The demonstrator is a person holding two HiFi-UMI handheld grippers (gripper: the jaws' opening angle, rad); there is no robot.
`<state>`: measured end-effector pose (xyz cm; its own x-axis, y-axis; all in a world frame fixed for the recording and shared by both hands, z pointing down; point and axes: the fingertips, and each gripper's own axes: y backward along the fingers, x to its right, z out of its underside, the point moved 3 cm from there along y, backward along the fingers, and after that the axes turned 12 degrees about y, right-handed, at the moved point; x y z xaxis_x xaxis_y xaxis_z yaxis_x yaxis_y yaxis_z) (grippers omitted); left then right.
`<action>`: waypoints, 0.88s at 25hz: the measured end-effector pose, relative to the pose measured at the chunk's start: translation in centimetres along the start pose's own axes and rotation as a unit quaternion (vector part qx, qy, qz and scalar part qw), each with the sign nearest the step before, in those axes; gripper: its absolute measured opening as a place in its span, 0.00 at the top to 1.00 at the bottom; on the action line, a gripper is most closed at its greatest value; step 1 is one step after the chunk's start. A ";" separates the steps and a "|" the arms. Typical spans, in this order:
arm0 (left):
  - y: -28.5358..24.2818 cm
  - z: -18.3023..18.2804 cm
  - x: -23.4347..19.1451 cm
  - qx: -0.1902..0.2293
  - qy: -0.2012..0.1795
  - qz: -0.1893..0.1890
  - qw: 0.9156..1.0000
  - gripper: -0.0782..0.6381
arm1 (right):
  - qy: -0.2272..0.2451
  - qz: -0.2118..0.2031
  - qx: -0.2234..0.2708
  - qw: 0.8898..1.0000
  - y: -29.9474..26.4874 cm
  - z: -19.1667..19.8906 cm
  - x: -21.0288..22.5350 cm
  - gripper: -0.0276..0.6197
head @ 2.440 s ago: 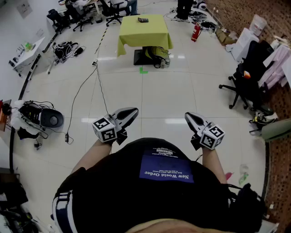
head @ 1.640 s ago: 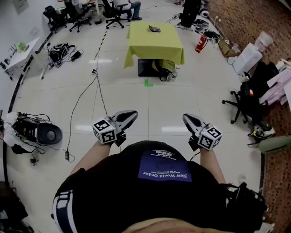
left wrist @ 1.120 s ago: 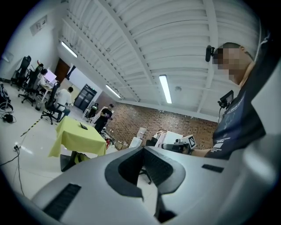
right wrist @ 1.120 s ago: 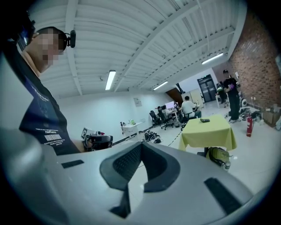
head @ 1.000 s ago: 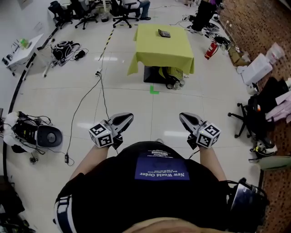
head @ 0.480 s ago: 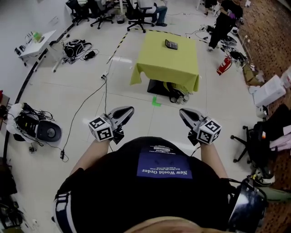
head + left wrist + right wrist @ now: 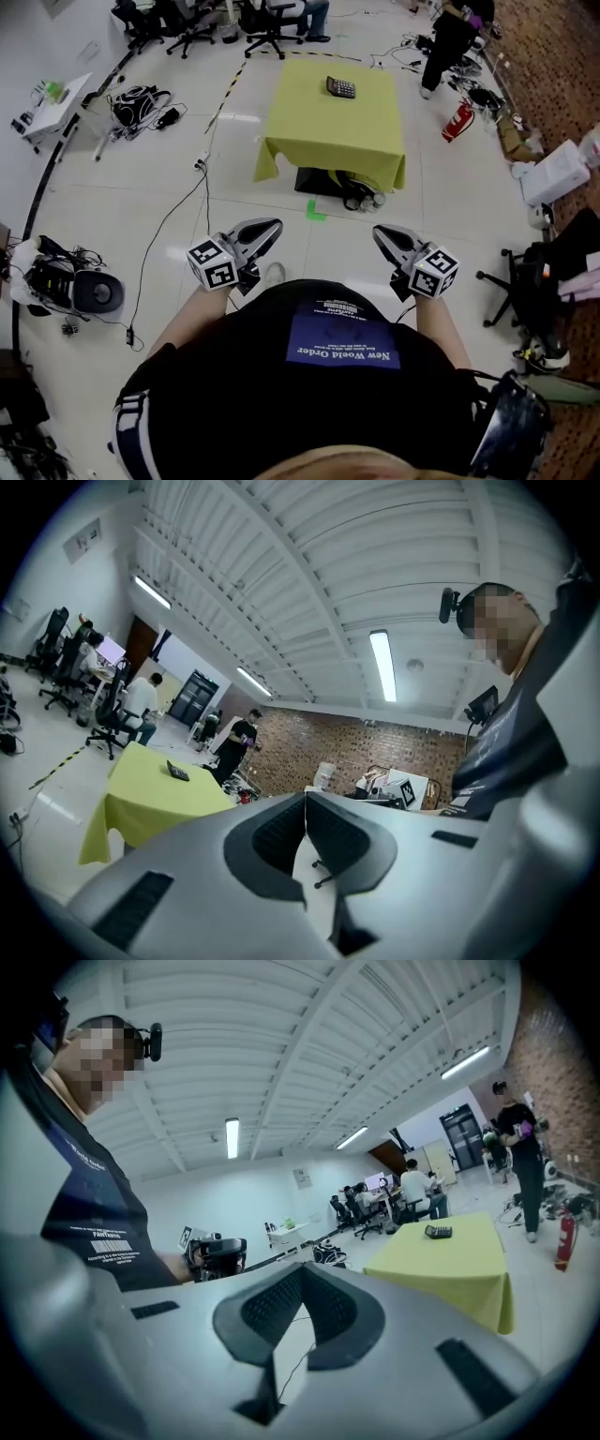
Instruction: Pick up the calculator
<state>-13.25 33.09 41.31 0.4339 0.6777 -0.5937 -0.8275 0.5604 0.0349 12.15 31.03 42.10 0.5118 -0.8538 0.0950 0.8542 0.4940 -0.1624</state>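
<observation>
Counter (image 7: 323,141) is nearer than a sec ago; calculator (image 7: 340,87) by its far edge isn't in reach yet. Your left gripper (image 7: 272,227) & right gripper (image 7: 379,232) are both pressed together, empty.

1. The tablecloth (image 7: 333,131) is plain yellow-green.
2. The calculator (image 7: 340,87) is black with paler keys.
3. The floor (image 7: 394,202) is glossy white tile, with a green tape mark (image 7: 316,212) and a yellow-and-black striped strip (image 7: 228,86).
4. The left gripper (image 7: 272,228) and right gripper (image 7: 380,234) are pale grey with black inner faces. Both bear black-and-white square markers.
5. The shirt (image 7: 281,394) is black, with a blue patch (image 7: 343,342) lettered in white.
6. The fire extinguisher (image 7: 456,120) is red.
7. The wall (image 7: 562,28) is red-brown brick.
</observation>
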 end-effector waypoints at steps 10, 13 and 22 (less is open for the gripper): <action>-3.2 -10.2 -13.2 -0.047 -0.017 0.080 0.996 0.88 | 0.004 0.067 -0.001 0.998 -12.5 -4.2 7.2 0.98; -3.2 -12.5 -16.9 -0.064 -0.028 0.095 0.993 0.88 | 0.003 0.085 0.002 0.996 -16.4 -5.2 8.5 0.98; -5.7 -16.5 -24.0 -0.068 -0.018 0.100 0.993 0.88 | 0.000 0.083 -0.011 0.997 -22.6 -6.2 14.4 0.98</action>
<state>-24.87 5.79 42.12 0.2672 0.7867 -0.5565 -0.9375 0.3457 0.0386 -0.41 6.56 41.06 0.6454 -0.7610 0.0661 0.7561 0.6241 -0.1971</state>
